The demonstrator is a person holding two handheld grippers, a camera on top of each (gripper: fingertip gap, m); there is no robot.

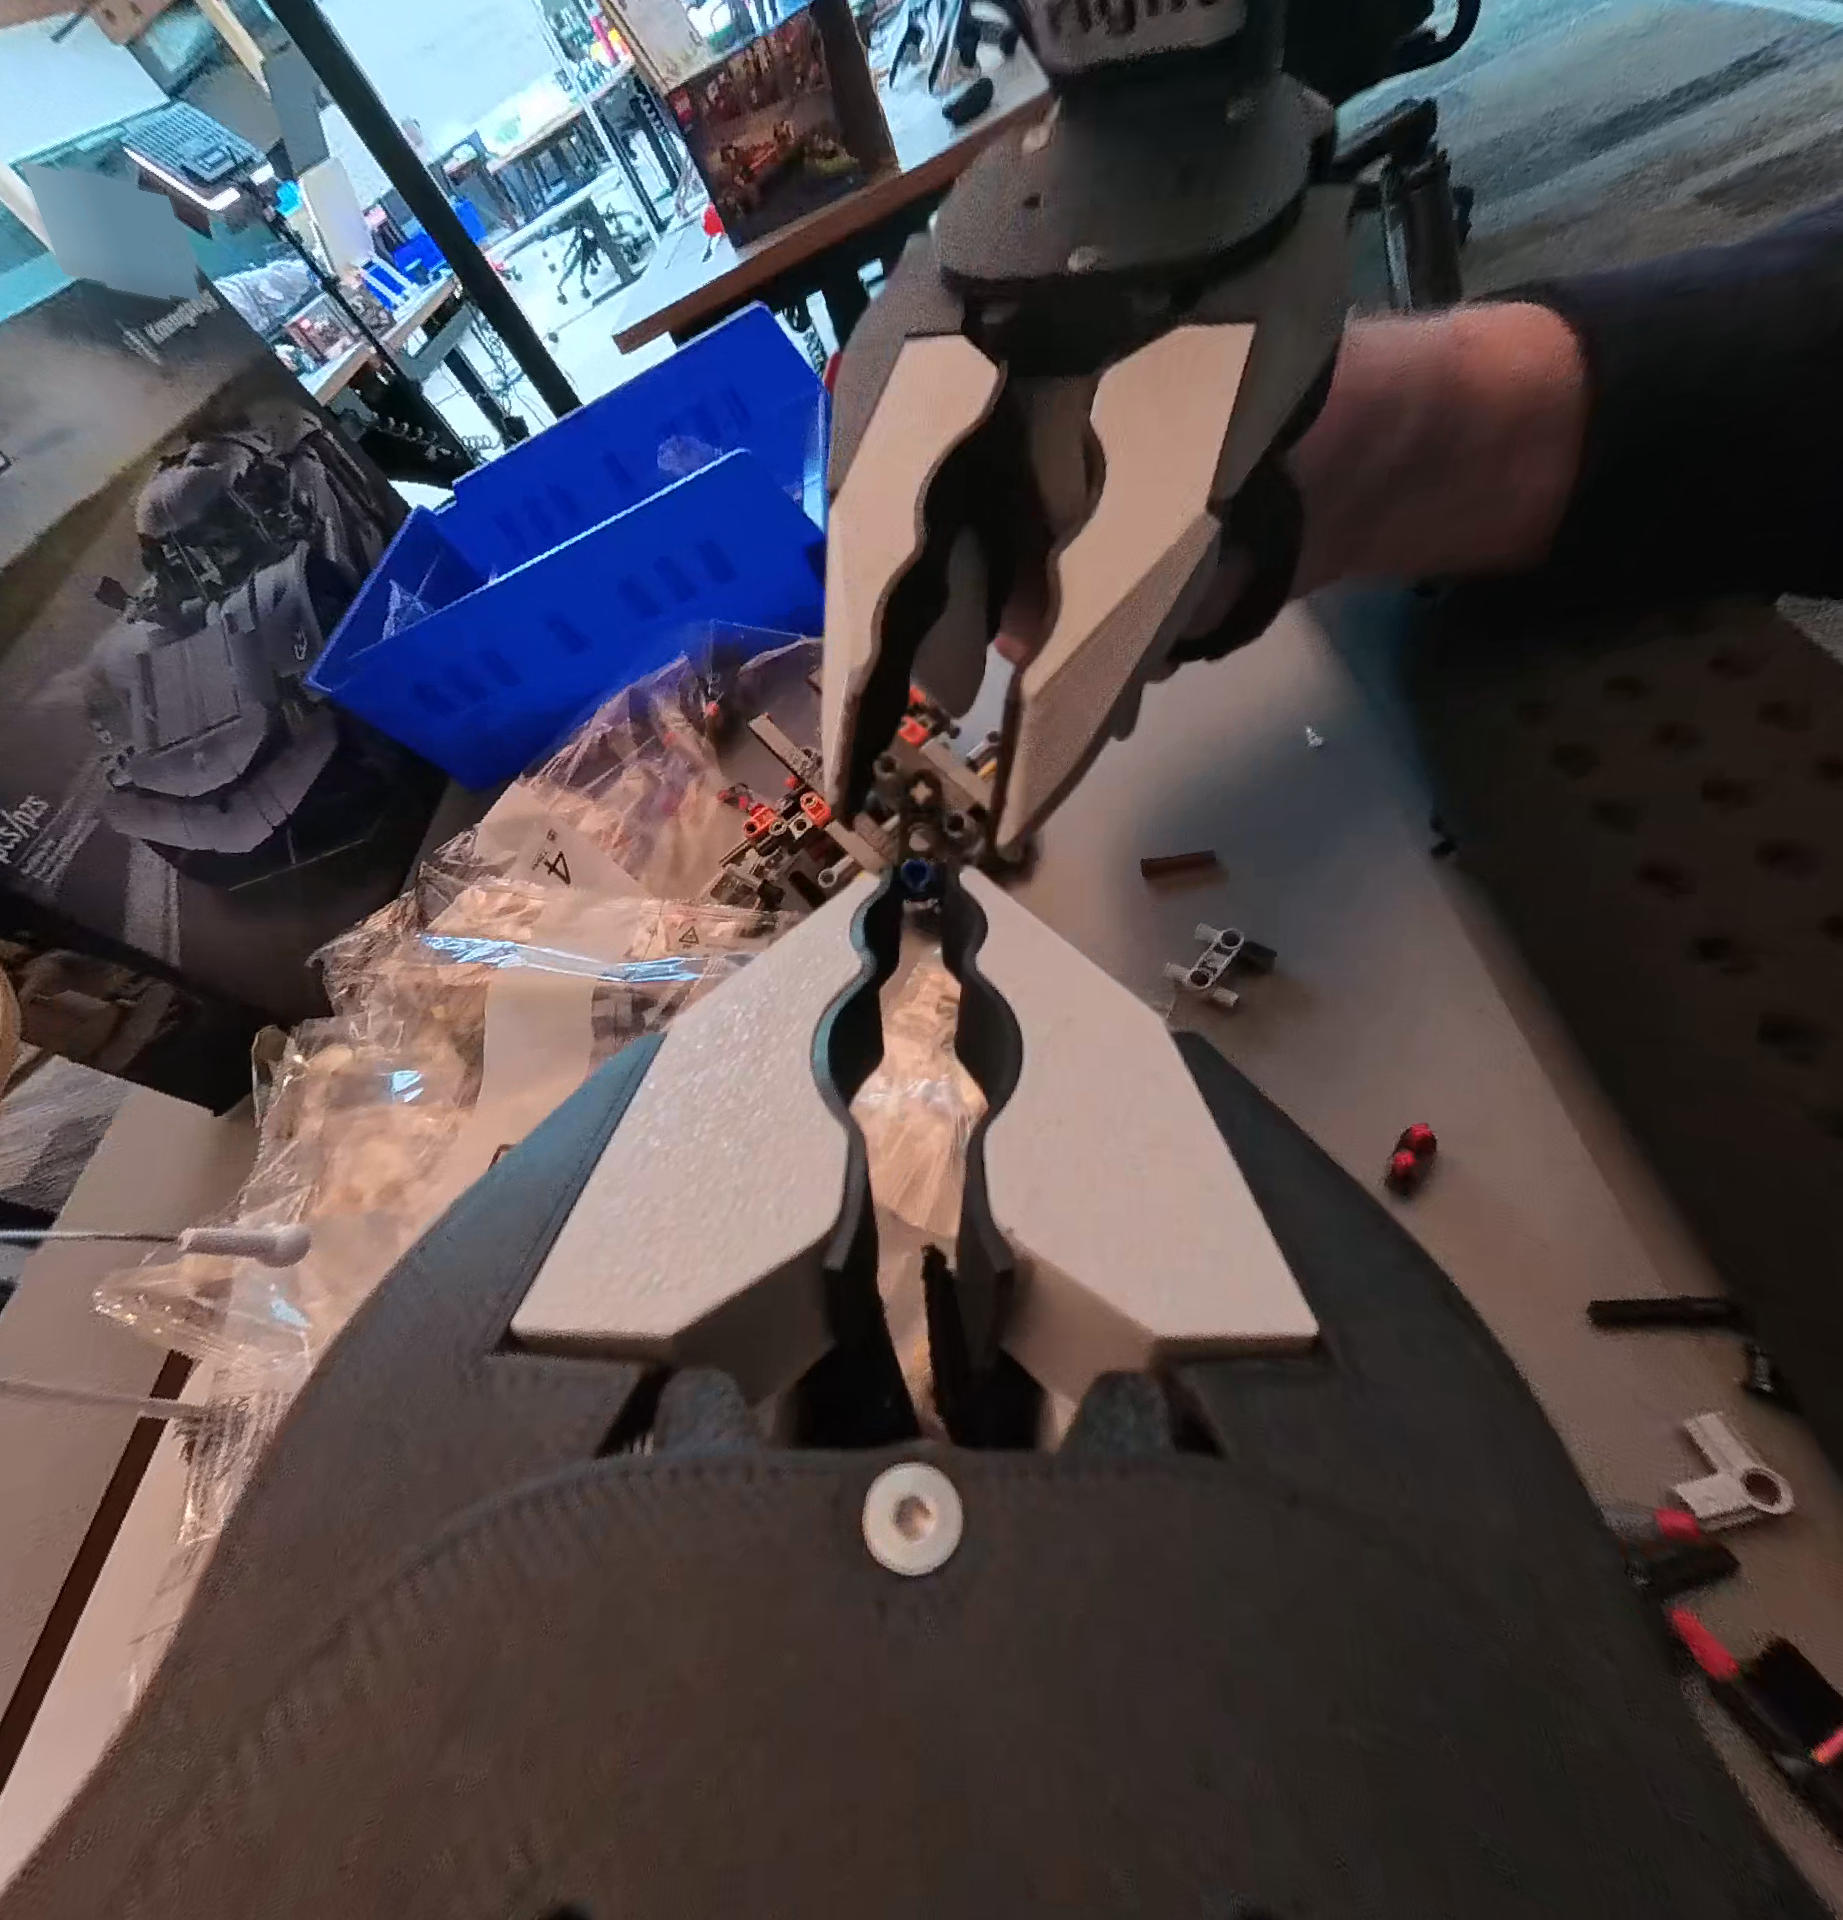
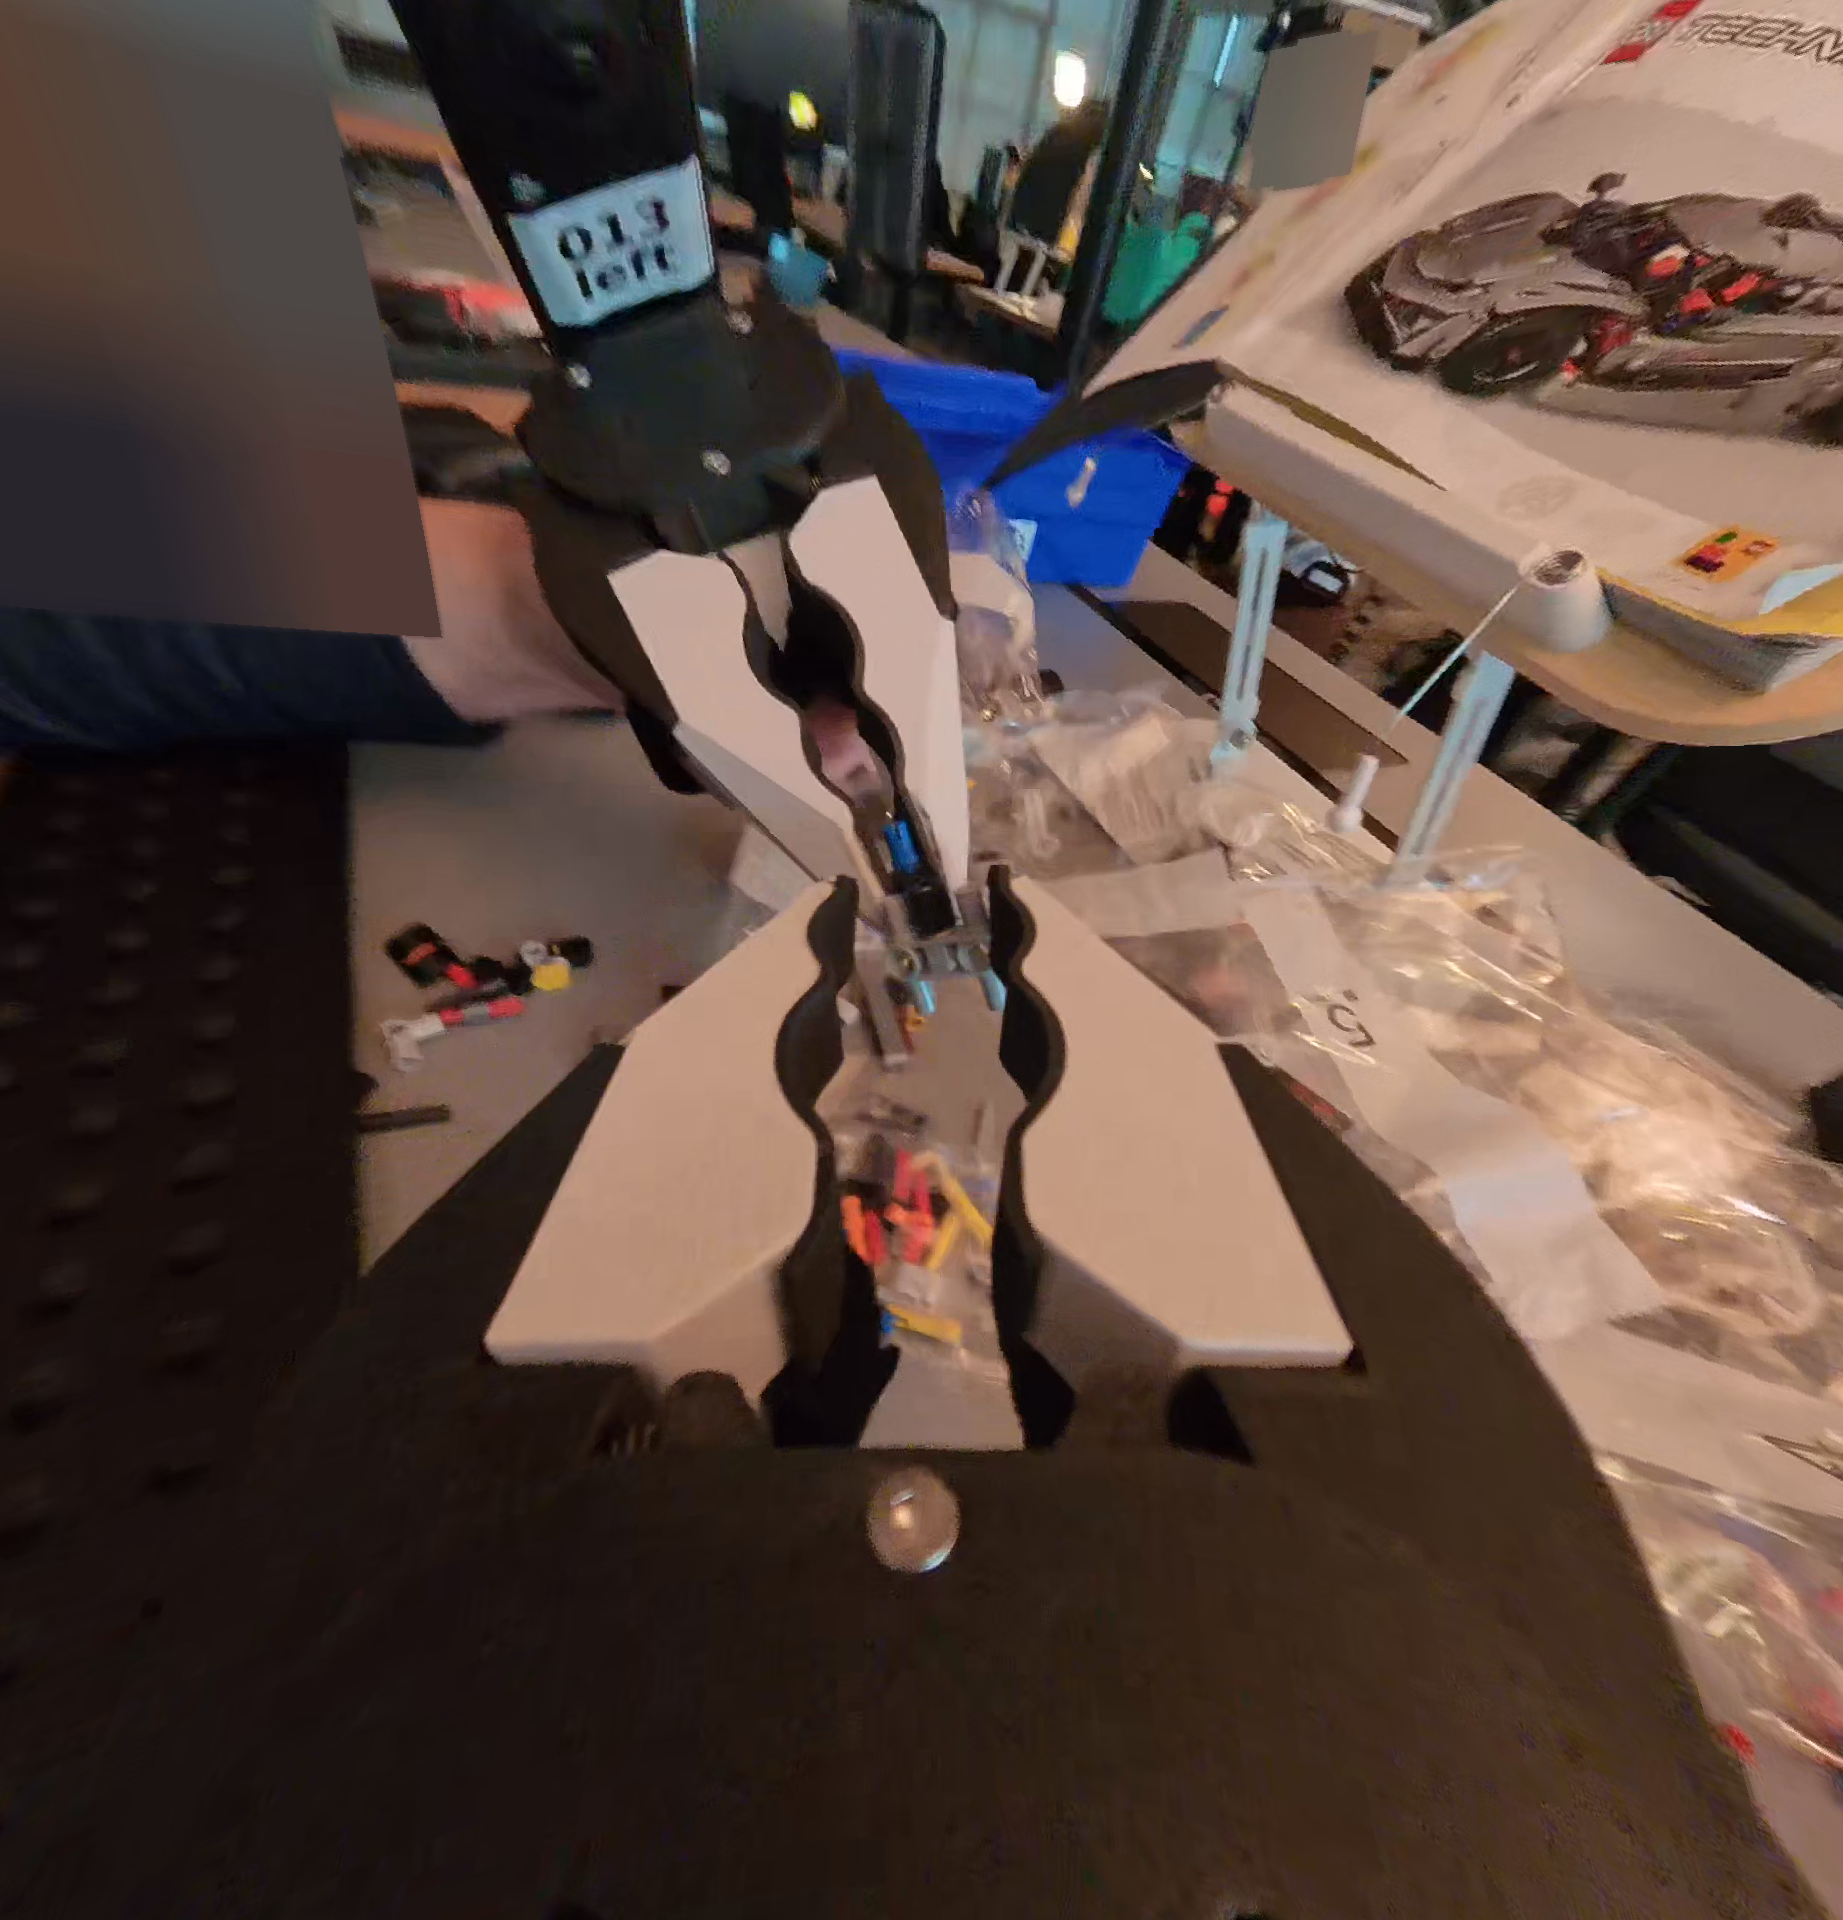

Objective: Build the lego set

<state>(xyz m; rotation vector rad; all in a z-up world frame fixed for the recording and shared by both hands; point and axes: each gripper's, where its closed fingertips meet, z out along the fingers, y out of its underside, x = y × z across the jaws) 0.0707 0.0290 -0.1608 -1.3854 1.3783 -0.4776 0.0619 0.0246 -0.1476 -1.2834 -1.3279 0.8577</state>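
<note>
A small grey Technic assembly (image 2: 932,951) sits between the tips of my right gripper (image 2: 922,894), which is shut on it just above the grey table. In the left wrist view the right gripper (image 1: 927,826) comes down from above around the same assembly (image 1: 922,805). My left gripper (image 1: 922,883) is shut on a small blue pin (image 1: 912,881) and its tips meet the assembly's near side. In the right wrist view the left gripper (image 2: 912,883) reaches in from the top with the blue pin (image 2: 901,844) pointing at the assembly.
Clear plastic part bags (image 1: 460,997) lie left of the grippers, with blue bins (image 1: 605,582) and a set box (image 1: 169,623) behind. Loose pieces (image 1: 1218,961) and a red piece (image 1: 1410,1153) lie on the table. An instruction booklet (image 2: 1571,312) rests on a stand. A black studded mat (image 2: 148,1143) borders the table. The tips of both grippers are at nearly the same place. My left tips are roughly 12 centimeters from the red piece (image 1: 1410,1153).
</note>
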